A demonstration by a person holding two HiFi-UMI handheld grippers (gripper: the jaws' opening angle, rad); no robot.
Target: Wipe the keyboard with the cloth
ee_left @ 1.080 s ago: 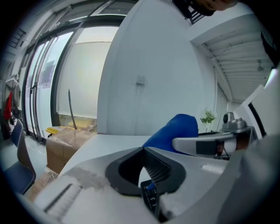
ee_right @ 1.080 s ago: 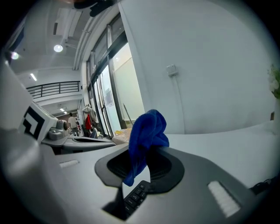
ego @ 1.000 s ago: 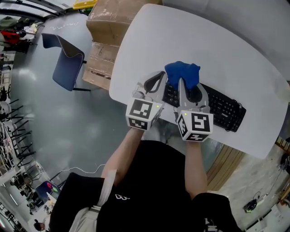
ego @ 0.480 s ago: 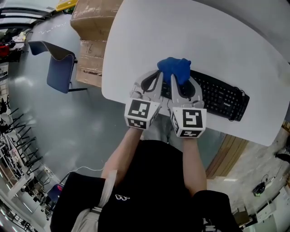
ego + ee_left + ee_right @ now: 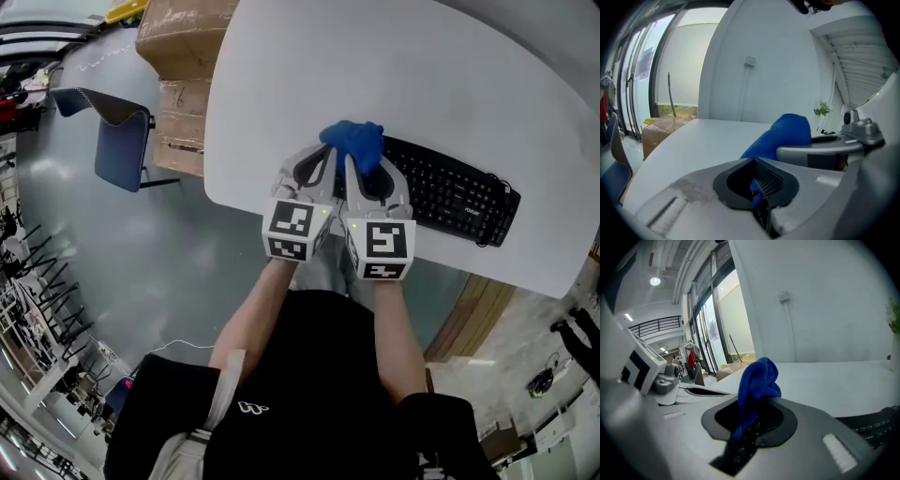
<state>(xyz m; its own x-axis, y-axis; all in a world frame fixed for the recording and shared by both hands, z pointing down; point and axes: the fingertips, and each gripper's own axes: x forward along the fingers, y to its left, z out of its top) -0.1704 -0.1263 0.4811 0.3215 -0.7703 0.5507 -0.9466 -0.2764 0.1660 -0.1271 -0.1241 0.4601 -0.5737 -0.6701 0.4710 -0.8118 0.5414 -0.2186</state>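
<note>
The blue cloth stands up between the jaws of my right gripper, which are closed on it, just above the left end of the keyboard. Just beside it, my left gripper has its jaws pressed together on a small blue corner.

The keyboard's left end lay hidden beneath the cloth and the right gripper. The table ran off the frame at 12 and 3 o'clock. The boxes were cropped at 11 o'clock.
</note>
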